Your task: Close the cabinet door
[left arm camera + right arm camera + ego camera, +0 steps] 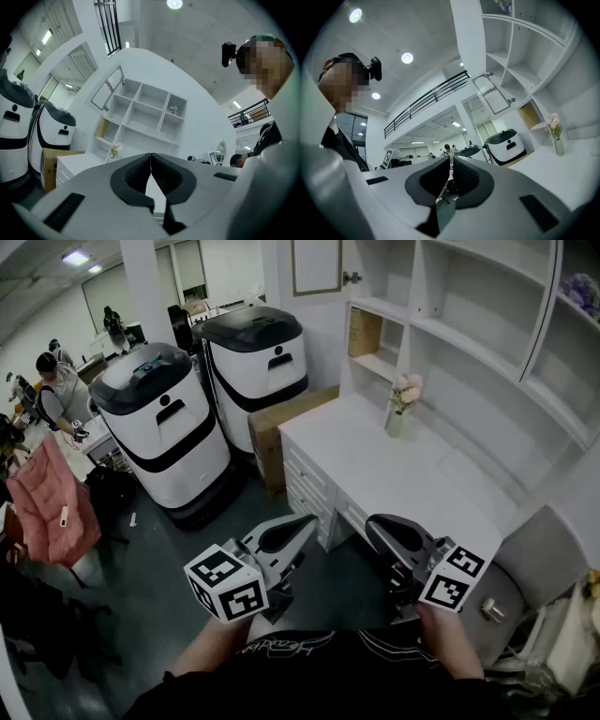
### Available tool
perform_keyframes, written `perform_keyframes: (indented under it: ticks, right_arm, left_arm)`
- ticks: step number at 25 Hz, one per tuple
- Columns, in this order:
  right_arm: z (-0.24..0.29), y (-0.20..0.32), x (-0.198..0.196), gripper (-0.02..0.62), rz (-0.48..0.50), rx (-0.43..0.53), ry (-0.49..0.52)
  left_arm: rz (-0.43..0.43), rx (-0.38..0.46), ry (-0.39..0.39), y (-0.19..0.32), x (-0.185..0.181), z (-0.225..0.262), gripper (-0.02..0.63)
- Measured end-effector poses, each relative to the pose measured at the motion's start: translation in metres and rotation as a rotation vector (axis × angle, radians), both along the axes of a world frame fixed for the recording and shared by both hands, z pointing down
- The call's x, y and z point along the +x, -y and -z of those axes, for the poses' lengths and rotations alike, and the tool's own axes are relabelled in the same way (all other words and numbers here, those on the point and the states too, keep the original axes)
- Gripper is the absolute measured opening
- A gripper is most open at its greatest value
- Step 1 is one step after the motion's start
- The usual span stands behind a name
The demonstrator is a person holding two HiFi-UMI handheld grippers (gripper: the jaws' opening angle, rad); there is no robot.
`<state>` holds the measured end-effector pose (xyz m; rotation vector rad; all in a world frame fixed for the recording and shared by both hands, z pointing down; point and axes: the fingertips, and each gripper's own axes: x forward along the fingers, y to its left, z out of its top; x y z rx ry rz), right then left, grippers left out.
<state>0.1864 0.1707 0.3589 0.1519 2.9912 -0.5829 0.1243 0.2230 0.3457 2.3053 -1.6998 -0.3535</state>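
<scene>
Cabinet door (316,266) is not yet closed: it stands swung out at the upper left of the shelves (469,324). My left fingers (133,176) are pressed together on nothing. My right fingers (468,177) are all but together and also empty. Both pairs hang low in front of me, short of the white tabletop (403,474) with its flower vase (401,409). The door is well apart from them, up and beyond. I judge the whole job is left: reach up and push it shut.

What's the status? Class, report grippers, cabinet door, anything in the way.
Left gripper shut, empty. Right gripper shut, empty. Cabinet door open, untouched, upper left of shelves. Flower vase on desk, lower than the door.
</scene>
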Motion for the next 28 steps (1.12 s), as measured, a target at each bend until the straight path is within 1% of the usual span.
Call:
perform_keyframes:
  ticks: [8,13,16,18,21,23,28]
  right_arm:
    - [-0.008,-0.021,-0.023,0.054,0.006,0.001,-0.012]
    - [-0.021,-0.026,-0.037,0.054,0.0,-0.009,-0.041]
    - [-0.018,-0.027,-0.044,0.054,0.004,0.014,-0.043]
    - [-0.018,-0.026,-0.049,0.054,0.013,0.032,-0.041]
    - [-0.021,-0.011,-0.056,0.054,0.025,0.026,-0.039]
    - [-0.023,0.009,-0.062,0.054,0.023,0.011,-0.032]
    - [-0.022,0.074,-0.092,0.054,0.035,-0.018,-0.01]
  left_arm:
    - [-0.014,0.003,-0.005,-0.019,-0.018,-0.009,0.021]
    - [0.011,0.004,-0.026,-0.032,-0.043,-0.02,0.021]
    - [-0.004,0.011,-0.048,-0.029,-0.049,-0.023,0.021]
    - [-0.018,0.013,-0.043,-0.023,-0.049,-0.025,0.021]
    - [-0.025,0.005,-0.03,-0.007,-0.052,-0.026,0.021]
    - [-0.022,-0.006,-0.027,0.009,-0.058,-0.029,0.021]
    - [0.007,-0.027,-0.048,0.066,-0.091,-0.034,0.021]
